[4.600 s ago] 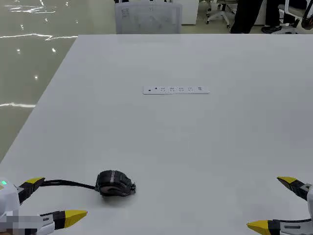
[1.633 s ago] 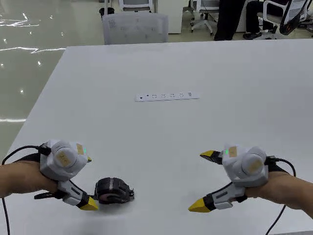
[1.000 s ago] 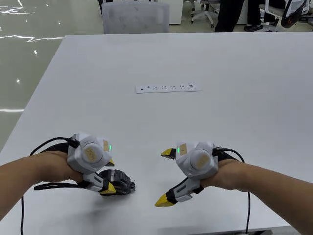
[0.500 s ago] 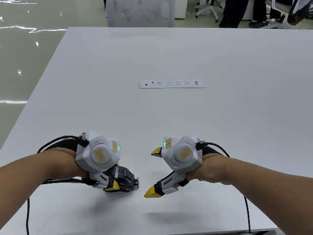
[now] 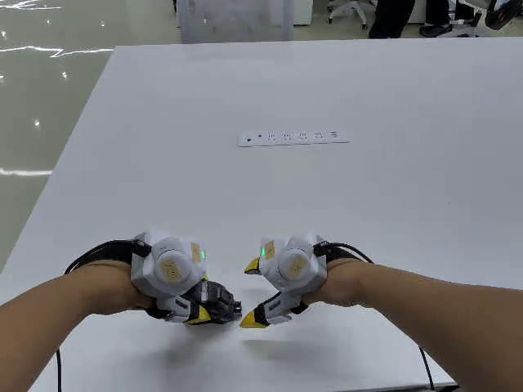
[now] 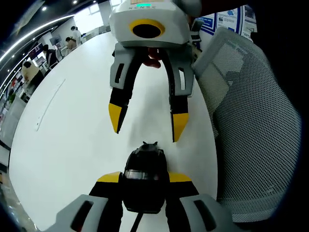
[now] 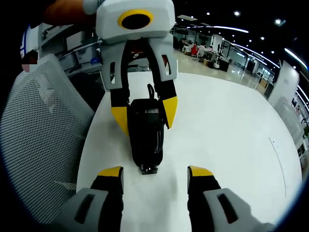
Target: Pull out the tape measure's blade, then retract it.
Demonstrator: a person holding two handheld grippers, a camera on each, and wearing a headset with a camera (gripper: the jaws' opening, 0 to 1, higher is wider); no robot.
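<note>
At the lower centre of the head view, the left claw (image 5: 201, 305) pinches the tape measure (image 5: 222, 308) against the desk (image 5: 327, 204), likely steadying it while the spread right claw (image 5: 248, 293) faces its front.

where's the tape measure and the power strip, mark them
tape measure (image 7: 146, 130), right gripper view, middle of its black case
power strip (image 5: 294, 137), head view, middle of its white body

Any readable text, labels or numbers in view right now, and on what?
No text can be read.
On the tape measure: no legible label on its black case.
On the power strip: socket markings too small to read.
On the blue posters: print too blurred to read.
</note>
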